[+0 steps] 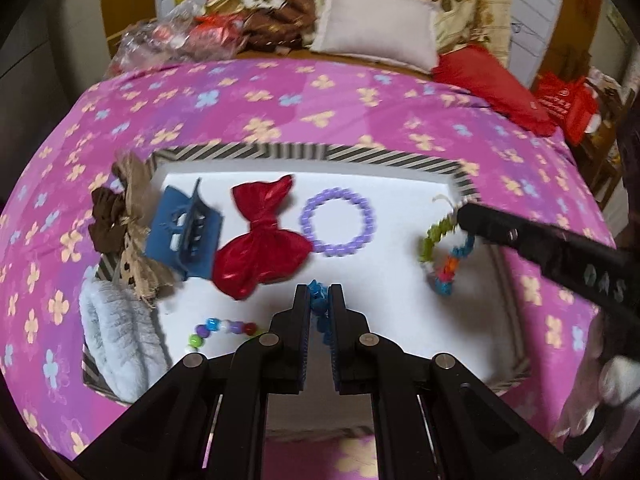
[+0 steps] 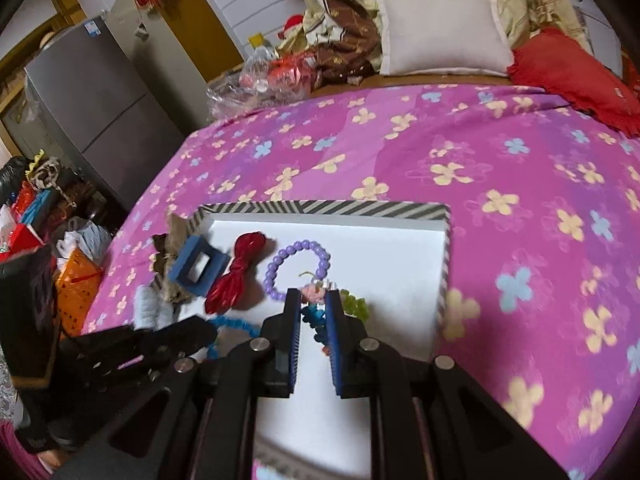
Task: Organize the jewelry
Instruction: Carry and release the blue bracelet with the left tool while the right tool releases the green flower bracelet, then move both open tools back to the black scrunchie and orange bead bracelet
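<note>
Two grippers busy over striped tray (image 1: 312,152). My left gripper (image 1: 319,296) pinches blue bead bracelet (image 1: 318,308); my right gripper (image 2: 313,300) clamps multicolour woven bracelet (image 1: 444,252), hanging above tray's right side. Risk: either strand slips from narrow pinch, or snags purple bead bracelet (image 1: 339,222) just ahead. Tray also holds red bow (image 1: 260,240), blue clip (image 1: 186,234), mixed-bead strand (image 1: 220,330), grey cloth (image 1: 116,344).

Readable text: pale letters along the right gripper (image 1: 464,216) arm in the left wrist view, roughly "GAS", blurred. Red bag (image 1: 566,106) has white print, illegible. Fridge (image 2: 96,92) carries a blue sticker (image 2: 93,29), too small to read.
</note>
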Demonstrator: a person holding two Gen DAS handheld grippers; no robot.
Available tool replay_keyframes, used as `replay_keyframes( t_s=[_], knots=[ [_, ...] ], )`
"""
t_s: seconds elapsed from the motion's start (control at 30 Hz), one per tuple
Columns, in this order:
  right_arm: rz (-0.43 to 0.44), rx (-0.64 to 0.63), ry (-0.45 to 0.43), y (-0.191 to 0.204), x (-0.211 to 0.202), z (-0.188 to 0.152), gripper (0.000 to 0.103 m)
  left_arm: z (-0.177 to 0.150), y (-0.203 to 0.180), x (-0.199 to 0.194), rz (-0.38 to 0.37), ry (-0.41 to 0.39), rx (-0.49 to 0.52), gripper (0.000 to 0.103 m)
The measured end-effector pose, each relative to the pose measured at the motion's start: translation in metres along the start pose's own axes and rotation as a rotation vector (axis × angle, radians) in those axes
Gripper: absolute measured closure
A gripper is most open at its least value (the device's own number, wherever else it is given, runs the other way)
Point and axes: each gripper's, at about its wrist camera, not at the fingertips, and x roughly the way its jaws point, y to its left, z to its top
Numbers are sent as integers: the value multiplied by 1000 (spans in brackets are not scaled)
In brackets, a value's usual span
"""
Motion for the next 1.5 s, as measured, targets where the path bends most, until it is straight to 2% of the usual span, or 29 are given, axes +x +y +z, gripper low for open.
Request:
replay_keyframes(
  t_s=[0.37, 0.47, 0.53, 0.6, 0.7, 0.93, 1.07, 1.2, 1.5],
  knots=[
    [-97, 22, 28, -8, 59, 37, 90, 0, 23, 19, 17, 27, -40, 90],
    [-74, 52, 42, -12, 69, 38, 90, -1, 26, 21, 24, 28, -51, 90],
    [-63, 58, 49, -13, 70, 36, 85, -1, 29, 20, 14, 22, -67, 90],
    [-60, 50, 37, -11, 63, 32, 81, -2, 30, 19, 9, 21, -78, 88],
    [-56, 46, 24, -10, 49, 27, 79, -3, 33, 16, 11, 18, -93, 77],
    [-47, 34, -10, -5, 1, -6, 63, -14, 29, -8, 44, -21, -72, 72],
    [-57, 34, -23, -1, -23, -35, 58, -24, 27, -24, 61, -44, -69, 71],
    [-114, 33, -55, 5, -49, -63, 48, -37, 22, -38, 76, -61, -57, 71],
    [-153, -14, -77, 27, -90, -108, 43, -68, 11, -65, 77, -86, -44, 71]
  ],
)
